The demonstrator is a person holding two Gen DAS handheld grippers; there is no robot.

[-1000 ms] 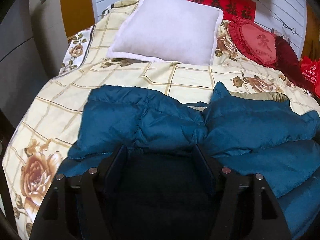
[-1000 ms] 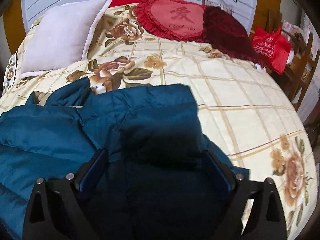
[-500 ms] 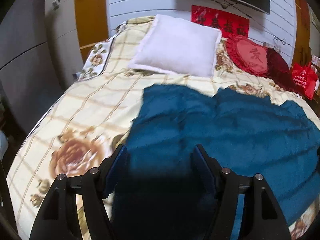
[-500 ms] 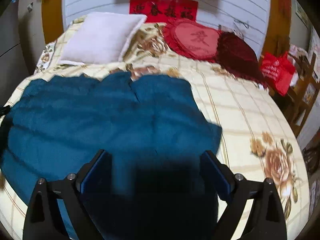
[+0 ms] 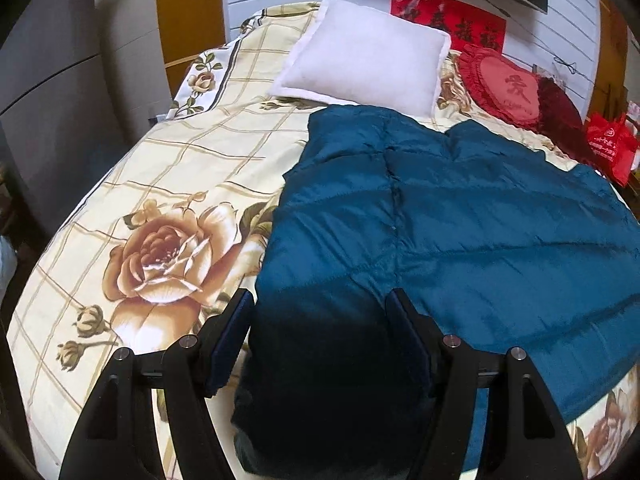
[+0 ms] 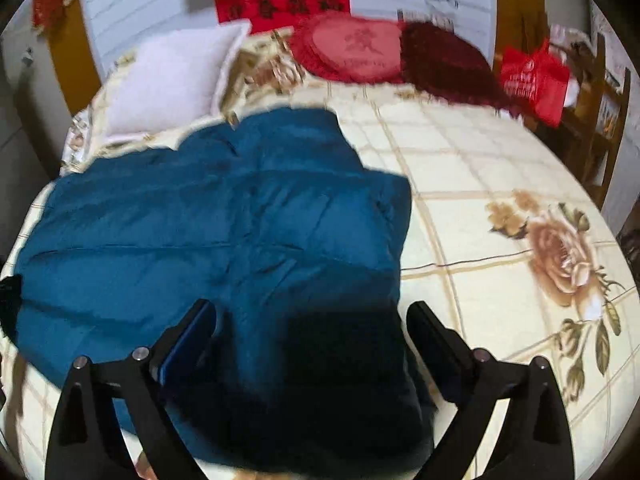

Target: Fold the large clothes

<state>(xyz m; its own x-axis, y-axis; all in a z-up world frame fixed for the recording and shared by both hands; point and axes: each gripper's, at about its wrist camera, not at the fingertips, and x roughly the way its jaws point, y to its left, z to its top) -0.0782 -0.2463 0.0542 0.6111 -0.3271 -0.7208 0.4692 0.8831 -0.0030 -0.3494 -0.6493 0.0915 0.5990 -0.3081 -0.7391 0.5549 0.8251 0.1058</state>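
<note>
The big teal quilted puffer jacket point(image 5: 460, 216) is lying spread flat across the cream floral-print bed cover point(image 5: 168, 184), its far edge just short of the white square pillow point(image 5: 364, 52) and near the red heart-shaped cushion point(image 5: 508, 88). The left gripper point(image 5: 320, 336) is hovering over the jacket's near left part, jaws spread wide, nothing pinched between them. Over on the other side, the right gripper point(image 6: 312, 344) is hanging above the near right part, and its jaws are looking splayed apart too, with only fabric lying beneath. So I'm reading this as the pause between folds: one layer looks laid down, the garment is sitting as a broad slab. Next, I'd say, both grippers are needing to dip to an edge, clamp it, and carry it across evenly.
</note>
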